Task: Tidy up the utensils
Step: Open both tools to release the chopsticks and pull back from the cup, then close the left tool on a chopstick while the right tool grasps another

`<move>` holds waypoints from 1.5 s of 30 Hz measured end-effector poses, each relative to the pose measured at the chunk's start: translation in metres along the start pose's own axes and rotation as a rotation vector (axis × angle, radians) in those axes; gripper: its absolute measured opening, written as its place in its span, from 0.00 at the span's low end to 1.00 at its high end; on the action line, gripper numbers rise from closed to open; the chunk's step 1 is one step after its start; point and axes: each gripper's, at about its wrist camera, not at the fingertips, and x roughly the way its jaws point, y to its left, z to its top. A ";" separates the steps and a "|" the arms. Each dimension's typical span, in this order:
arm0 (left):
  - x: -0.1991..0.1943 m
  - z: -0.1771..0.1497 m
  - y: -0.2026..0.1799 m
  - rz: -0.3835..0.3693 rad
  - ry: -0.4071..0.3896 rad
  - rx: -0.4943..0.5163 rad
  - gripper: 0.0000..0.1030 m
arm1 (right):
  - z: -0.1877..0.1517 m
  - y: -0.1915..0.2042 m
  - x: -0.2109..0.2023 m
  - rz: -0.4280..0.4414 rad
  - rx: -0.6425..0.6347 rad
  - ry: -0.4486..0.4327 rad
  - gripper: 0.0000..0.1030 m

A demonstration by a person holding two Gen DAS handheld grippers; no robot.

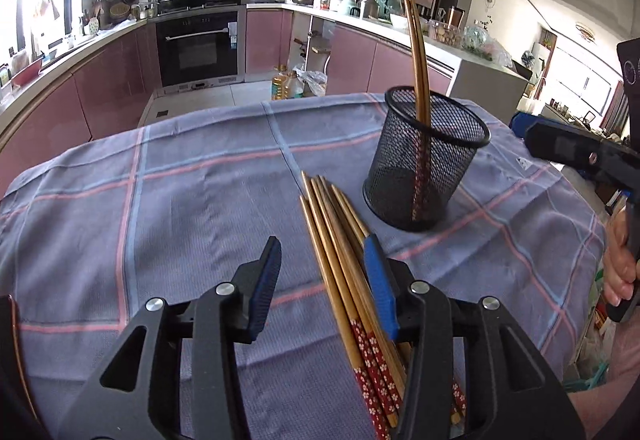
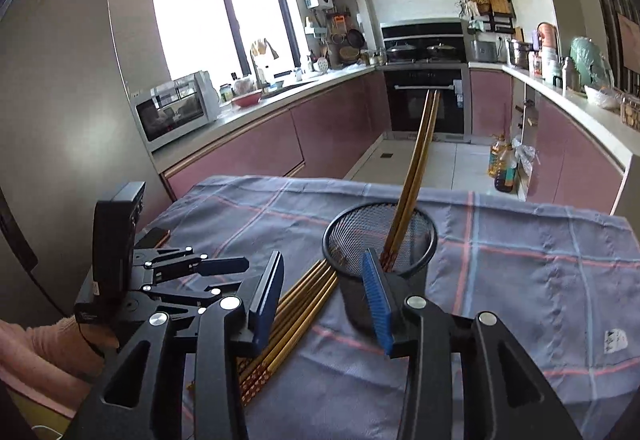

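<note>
Checked cloth (image 1: 160, 180): chopsticks (image 1: 332, 240) lie inside the left tongs (image 1: 324, 272), half-open, empty; right tongs (image 2: 324, 292) likewise.

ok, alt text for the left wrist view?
The left tool, jaws open and empty, hovers over a bundle of chopsticks lying on a blue plaid tablecloth. Beyond them a black mesh cup stands with two chopsticks in it; a kitchen fills the background.
</note>
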 end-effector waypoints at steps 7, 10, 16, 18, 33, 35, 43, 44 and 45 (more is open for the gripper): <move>0.015 -0.019 -0.014 -0.007 0.063 0.036 0.45 | -0.035 0.004 0.047 0.037 0.090 0.143 0.37; 0.022 -0.024 -0.014 0.023 0.099 0.035 0.45 | -0.041 0.007 0.055 0.038 0.103 0.163 0.37; 0.025 -0.025 -0.006 0.009 0.126 -0.014 0.40 | -0.045 0.013 0.060 0.039 0.113 0.182 0.37; 0.023 -0.026 -0.004 0.004 0.123 -0.018 0.40 | -0.044 0.013 0.061 0.035 0.112 0.186 0.37; 0.020 -0.028 0.015 -0.026 0.139 -0.068 0.28 | -0.047 0.024 0.081 -0.054 0.057 0.236 0.34; 0.019 -0.029 0.015 -0.024 0.141 -0.059 0.27 | -0.047 0.026 0.081 -0.073 0.039 0.241 0.31; 0.019 -0.031 0.011 0.004 0.157 -0.024 0.24 | -0.045 0.026 0.083 -0.110 0.008 0.268 0.30; 0.020 -0.030 0.009 0.012 0.158 -0.014 0.24 | -0.044 0.028 0.084 -0.120 -0.002 0.271 0.30; 0.021 -0.030 0.009 0.016 0.159 -0.009 0.24 | -0.043 0.030 0.087 -0.130 -0.012 0.274 0.30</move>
